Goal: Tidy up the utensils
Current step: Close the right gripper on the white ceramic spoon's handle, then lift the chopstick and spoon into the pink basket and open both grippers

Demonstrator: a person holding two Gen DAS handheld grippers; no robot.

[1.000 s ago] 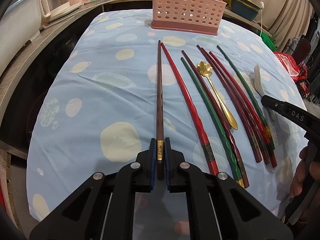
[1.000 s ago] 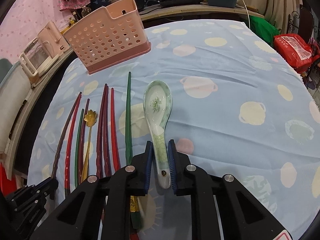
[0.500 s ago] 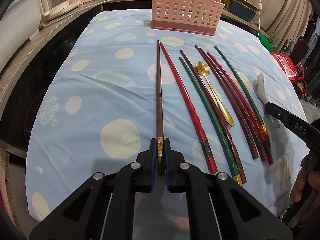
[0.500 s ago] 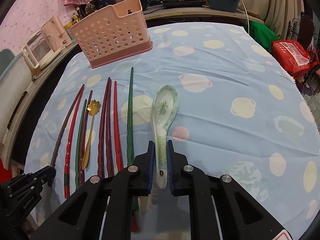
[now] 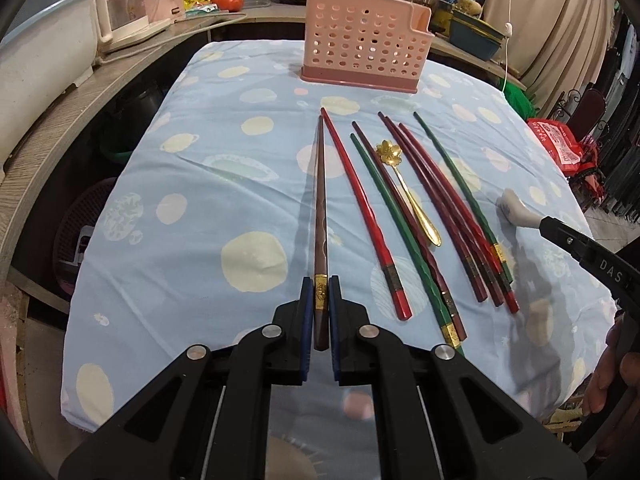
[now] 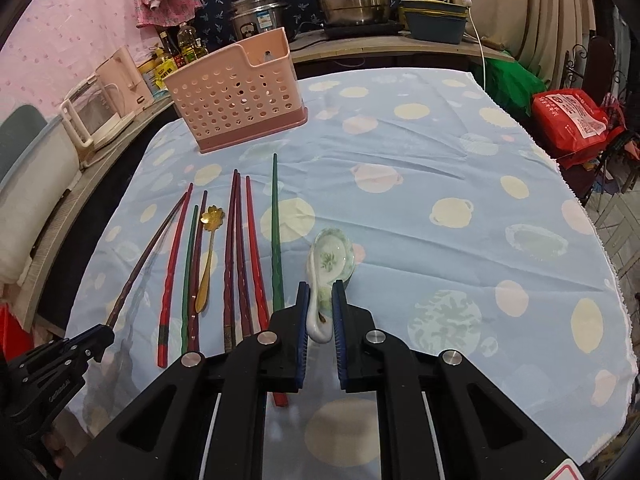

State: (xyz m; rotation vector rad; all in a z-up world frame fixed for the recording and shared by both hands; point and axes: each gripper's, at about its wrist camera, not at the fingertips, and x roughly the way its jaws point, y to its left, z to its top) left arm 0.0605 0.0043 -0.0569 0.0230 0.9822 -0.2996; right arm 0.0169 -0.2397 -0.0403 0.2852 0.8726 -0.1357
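Brown chopstick [image 5: 321, 216] clamped in left gripper [image 5: 320, 312] and ceramic spoon [image 6: 326, 276] in right gripper [image 6: 320, 316] just lifted off surface [image 6: 440, 168], basket [image 6: 236, 96] next.

White "DAS" lettering on the black right gripper [image 5: 520, 222] finger.

A bench [image 5: 168, 240] draped in pale blue cloth with cream dots carries a perforated pink plastic utensil basket [image 5: 366, 56] at its far end, and nearer, a row of red, maroon and green chopsticks [image 5: 436, 216] with a gold flower-bowled spoon [image 5: 406, 190] among them.
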